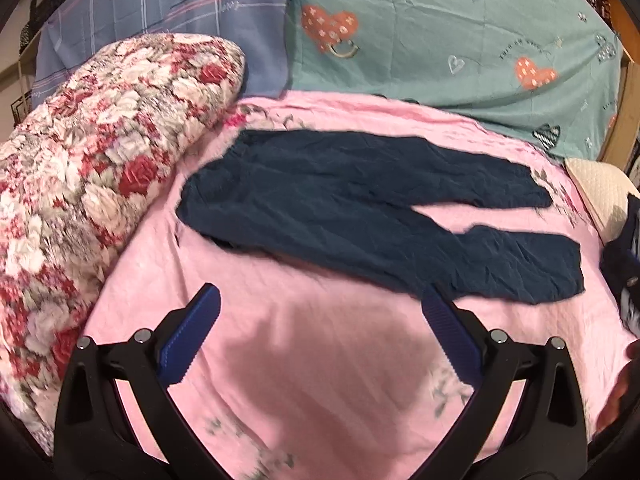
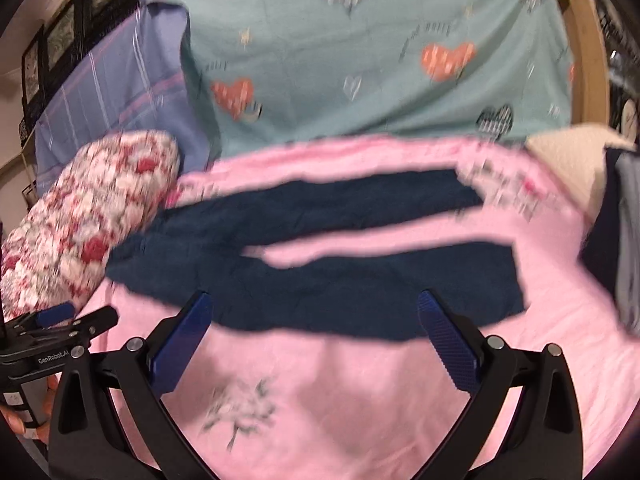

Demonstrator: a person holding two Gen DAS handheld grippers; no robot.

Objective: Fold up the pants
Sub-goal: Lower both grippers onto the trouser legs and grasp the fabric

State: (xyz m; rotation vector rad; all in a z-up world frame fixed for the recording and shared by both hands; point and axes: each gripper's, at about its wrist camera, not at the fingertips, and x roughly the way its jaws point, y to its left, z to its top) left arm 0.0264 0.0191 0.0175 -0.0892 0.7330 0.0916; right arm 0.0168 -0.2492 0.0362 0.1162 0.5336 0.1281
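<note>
Dark pants [image 1: 360, 208] flat on pink bedsheet [image 1: 320, 380], floral quilt [image 1: 100, 152] left, both grippers' fingers [image 1: 204, 316] apart, empty

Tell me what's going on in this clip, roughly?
A person holds a gripper in each hand over a bed with a pink sheet. A pair of dark navy fabric pants lies flat and unfolded on it, legs spread apart, waist toward a red-and-white floral quilt. The left gripper and the right gripper are both open and hold nothing, near the closer leg. No fold has been made yet.
</note>
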